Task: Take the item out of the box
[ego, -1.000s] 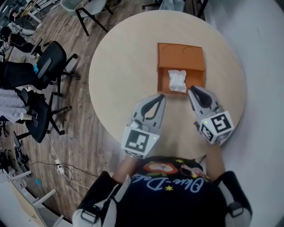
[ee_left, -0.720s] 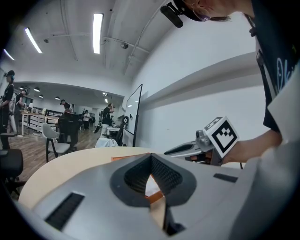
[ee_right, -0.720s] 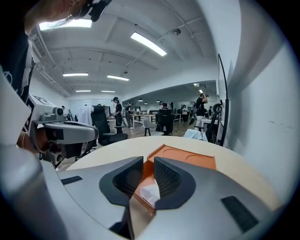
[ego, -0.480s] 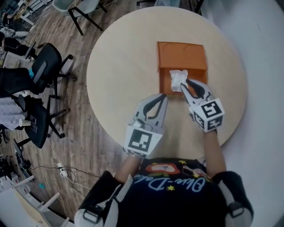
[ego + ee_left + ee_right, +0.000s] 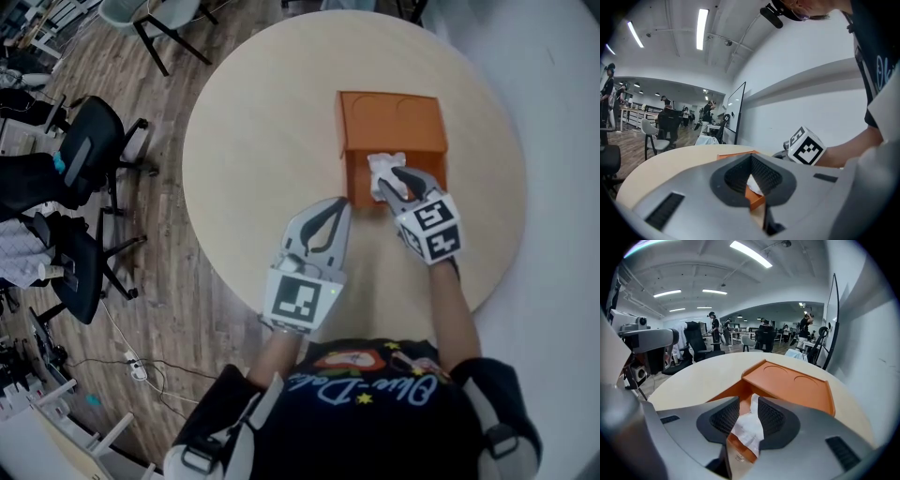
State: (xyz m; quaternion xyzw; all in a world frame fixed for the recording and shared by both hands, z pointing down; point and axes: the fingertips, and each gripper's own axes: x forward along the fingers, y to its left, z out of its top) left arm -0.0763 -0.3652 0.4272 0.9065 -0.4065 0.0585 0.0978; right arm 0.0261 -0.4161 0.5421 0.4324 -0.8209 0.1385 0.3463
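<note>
An orange box [image 5: 392, 120] lies on the round pale table [image 5: 262, 141], its lid half shut and its near compartment open. A crumpled white packet [image 5: 379, 169] sits in that compartment. My right gripper [image 5: 394, 181] reaches into it; its jaws are opening and stand on either side of the packet [image 5: 747, 425], which lies loose between them over the box wall [image 5: 787, 383]. My left gripper [image 5: 339, 204] rests shut and empty on the table a little left of the box's near corner [image 5: 754, 199].
Black office chairs [image 5: 84, 150] stand on the wooden floor left of the table. The table's near edge runs just below both grippers. The person's forearm [image 5: 448, 295] stretches over the table's right side.
The right gripper has moved forward from the table in front of the box into the open compartment, and its jaws have spread around the white packet. The left gripper has stayed in place.
</note>
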